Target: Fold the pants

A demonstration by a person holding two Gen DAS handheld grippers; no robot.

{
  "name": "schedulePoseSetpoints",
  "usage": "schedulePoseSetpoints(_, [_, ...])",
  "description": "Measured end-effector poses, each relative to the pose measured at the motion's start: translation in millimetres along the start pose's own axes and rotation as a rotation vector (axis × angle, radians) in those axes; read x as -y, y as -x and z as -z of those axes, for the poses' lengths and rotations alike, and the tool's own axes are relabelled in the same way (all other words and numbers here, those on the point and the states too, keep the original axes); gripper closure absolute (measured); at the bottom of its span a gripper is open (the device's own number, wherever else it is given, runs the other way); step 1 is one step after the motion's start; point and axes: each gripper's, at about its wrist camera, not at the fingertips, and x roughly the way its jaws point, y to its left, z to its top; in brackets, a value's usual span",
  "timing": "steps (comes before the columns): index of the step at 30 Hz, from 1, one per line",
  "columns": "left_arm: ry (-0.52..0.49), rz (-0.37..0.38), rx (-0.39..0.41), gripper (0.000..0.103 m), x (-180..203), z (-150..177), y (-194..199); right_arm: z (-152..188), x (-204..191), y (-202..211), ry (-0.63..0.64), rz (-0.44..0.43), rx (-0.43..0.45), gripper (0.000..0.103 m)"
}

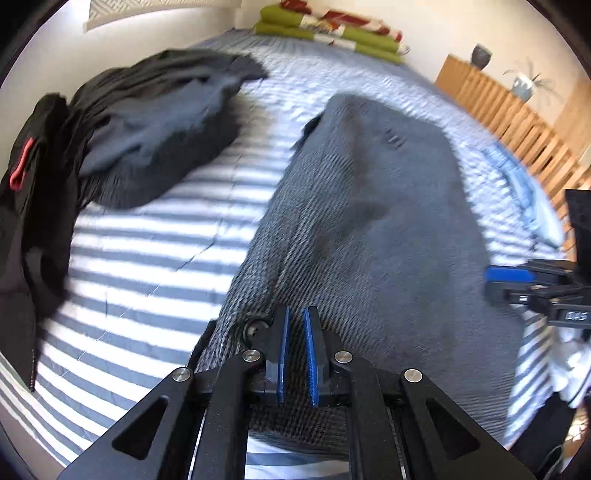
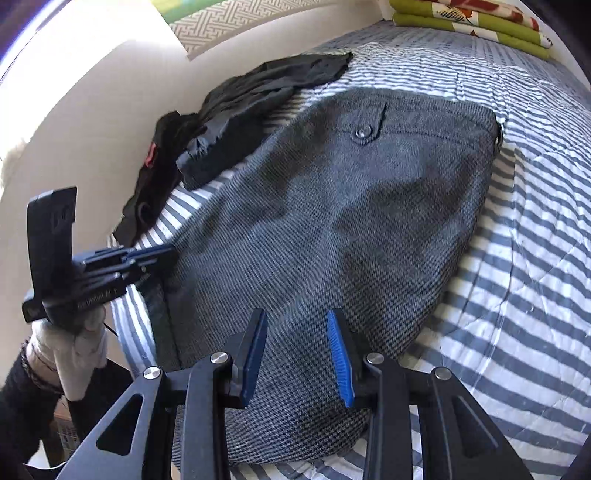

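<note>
Grey woven pants [image 2: 332,221] laid on the striped bedspread [image 2: 517,258], seen from both wrist cameras. In the right wrist view the garment fills the middle of the frame: its waistband end, with a buttoned back pocket [image 2: 364,131], lies toward twelve o'clock, and the body runs down to six o'clock, where it passes beneath my tool. I read the legs as already laid one on the other, since only a single broad panel shows; a doubled edge near my left tool suggests a further fold is in progress, though I cannot tell how many layers lie there.

My left gripper [image 1: 295,347] has its blue pads drawn almost together, with grey cloth rising between and behind them; I judge it to be pinching the pants at the near edge. My right gripper [image 2: 297,354] stands at a moderate gap above the fabric, the pads not pressing on anything that I can see. In the right wrist view the left tool sits at nine o'clock, at the garment's edge, held by a gloved hand [image 2: 70,347].

A heap of dark clothes [image 1: 147,129] lies at ten o'clock in the left wrist view, apart from the pants, and folded green bedding [image 1: 332,33] at twelve. Remaining, in my judgement: carrying the held end over and squaring the bundle.
</note>
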Motion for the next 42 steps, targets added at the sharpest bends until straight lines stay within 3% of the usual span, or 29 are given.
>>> schedulePoseSetpoints(3, [-0.005,0.002,0.010,0.096,-10,-1,-3,24,13,-9,-0.066,0.017,-0.050,0.072])
schedulePoseSetpoints(6, [0.005,0.035,0.034,0.095,-5,-13,15,37,21,13,-0.082,-0.003,-0.039,0.072])
schedulePoseSetpoints(7, [-0.015,0.038,0.044,0.089,-2,-20,20,38,24,21,-0.098,-0.009,-0.028,0.071])
schedulePoseSetpoints(10, [-0.059,0.061,0.081,0.051,5,-41,37,36,32,45,-0.133,0.019,0.024,0.063])
schedulePoseSetpoints(11, [-0.066,0.068,0.092,0.047,8,-50,41,34,35,49,-0.142,0.033,0.039,0.062])
schedulePoseSetpoints(15, [-0.133,0.099,0.105,0.047,35,-89,33,18,39,53,-0.199,0.082,0.124,0.060])
schedulePoseSetpoints(19, [-0.146,0.110,0.035,0.069,51,-114,-1,-10,30,31,-0.203,0.021,0.148,0.066])
schedulePoseSetpoints(21, [-0.110,0.113,-0.001,0.070,46,-125,-23,-21,25,13,-0.186,-0.002,0.137,0.072])
schedulePoseSetpoints(24, [-0.085,0.074,-0.042,0.071,34,-120,-46,-31,25,-18,-0.180,0.002,0.085,0.073])
schedulePoseSetpoints(25, [-0.072,0.086,-0.063,0.073,28,-120,-56,-31,29,-28,-0.184,0.018,0.052,0.074])
schedulePoseSetpoints(26, [-0.062,0.094,-0.070,0.079,24,-120,-59,-29,34,-35,-0.187,0.030,0.031,0.081])
schedulePoseSetpoints(28, [-0.034,0.125,-0.056,0.080,18,-120,-52,-28,37,-29,-0.183,0.022,0.031,0.084])
schedulePoseSetpoints(30, [-0.018,0.151,-0.035,0.078,13,-123,-39,-23,42,-17,-0.214,-0.008,0.022,0.079])
schedulePoseSetpoints(31, [-0.017,0.157,-0.030,0.067,10,-124,-35,-19,45,-9,-0.231,-0.011,0.030,0.075])
schedulePoseSetpoints(32, [-0.017,0.154,-0.028,0.042,8,-126,-30,-13,48,0,-0.240,-0.003,0.042,0.061])
schedulePoseSetpoints(33, [-0.016,0.149,-0.021,0.030,5,-128,-26,-7,51,9,-0.245,0.021,0.057,0.046])
schedulePoseSetpoints(34, [-0.015,0.149,-0.012,0.024,1,-129,-23,-1,54,16,-0.251,0.046,0.073,0.042])
schedulePoseSetpoints(37, [0.009,0.156,-0.047,0.024,-15,-137,-30,14,67,31,-0.301,0.103,0.087,0.038])
schedulePoseSetpoints(42, [0.079,0.242,-0.142,0.025,-28,-136,-57,20,89,22,-0.372,0.073,0.027,0.038])
